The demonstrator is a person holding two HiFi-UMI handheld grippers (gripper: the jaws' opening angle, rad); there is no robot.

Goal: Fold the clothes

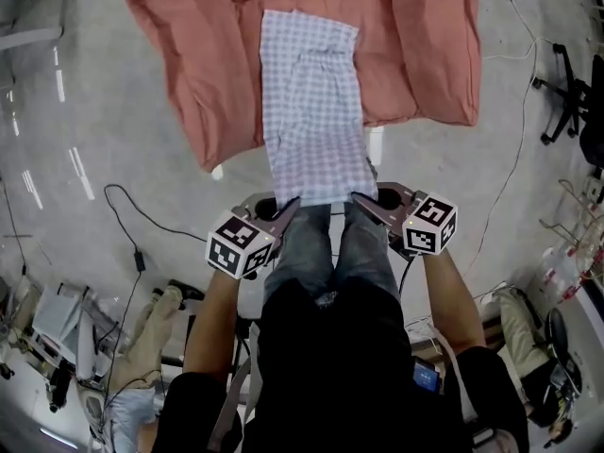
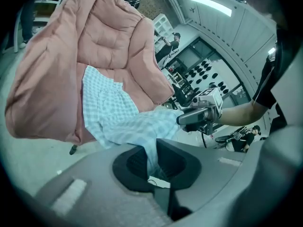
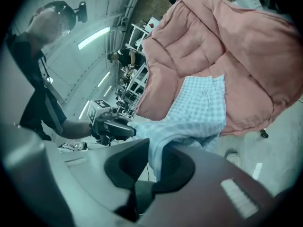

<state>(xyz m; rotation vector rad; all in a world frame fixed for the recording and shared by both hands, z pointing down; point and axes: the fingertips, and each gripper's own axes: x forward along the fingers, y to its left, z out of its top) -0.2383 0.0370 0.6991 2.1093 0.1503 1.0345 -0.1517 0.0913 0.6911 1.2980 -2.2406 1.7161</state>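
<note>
At the near edge of the pink quilt (image 1: 415, 55): checked garment (image 1: 311, 102) runs from the quilt's far middle straight toward the person and overhangs the near edge. Both near corners are in the tongs.

Left tongs (image 1: 291, 206) pressed together on the near-left corner, right tongs (image 1: 360, 198) pressed together on the near-right corner. Each gripper view shows cloth pinched between the pads and bunching out of the jaws. Tongs sit side by side, one garment-width apart, just off the quilt's near edge, above the person's legs (image 1: 330, 248). Near hem is stretched between them and lifted; the rest lies flat on the quilt.

Garment look: small pale blue-and-white check, one long strip, roughly rectangular, much narrower than the quilt, far end cut square. Curved seam or crease in the far half, a few soft wrinkles elsewhere. Which kind of garment it is: can't tell.

Count: 1 garment, 1 quilt, 2 tongs.
</note>
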